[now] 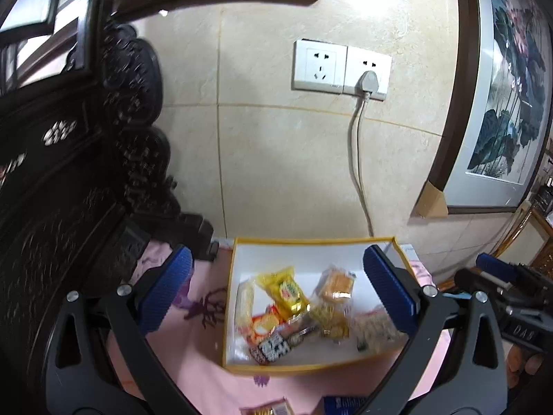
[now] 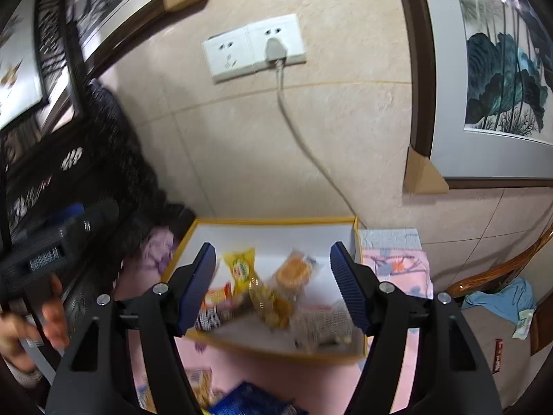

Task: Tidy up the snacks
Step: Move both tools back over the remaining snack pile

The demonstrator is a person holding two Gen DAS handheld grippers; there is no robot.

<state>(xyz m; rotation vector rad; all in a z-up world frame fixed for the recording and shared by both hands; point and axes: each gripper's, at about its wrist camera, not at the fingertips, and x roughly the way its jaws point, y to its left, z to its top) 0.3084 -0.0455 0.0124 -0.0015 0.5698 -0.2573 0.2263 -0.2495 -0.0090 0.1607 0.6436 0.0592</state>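
We hold both grippers tilted down over the box (image 1: 231,311), a white tray with a yellow rim that sits on a pink cloth (image 1: 193,346) against the tiled wall. The left gripper (image 1: 276,297) has its jaws spread as wide as they go, with nothing between the blue pads; its left pad hangs over the cloth outside the box, its right pad over the box's right side. The right gripper (image 2: 274,287) is partly spread and empty too, both pads poised above the snacks.

The snacks lie inside the box, bunched toward its near side: a yellow packet (image 1: 285,290), an orange cake (image 1: 337,282) in clear wrap, a red and orange pack (image 1: 264,325) and a black and white pack (image 1: 273,346).

In the right view a hand (image 2: 31,321) shows at the left edge, gripping the other tool, blurred. The near half of the box smears in that view, so we cannot read the wrappers there. More packs (image 2: 242,401) lie on the cloth at the bottom edge, cut off by the frame and half hidden behind the gripper arms.
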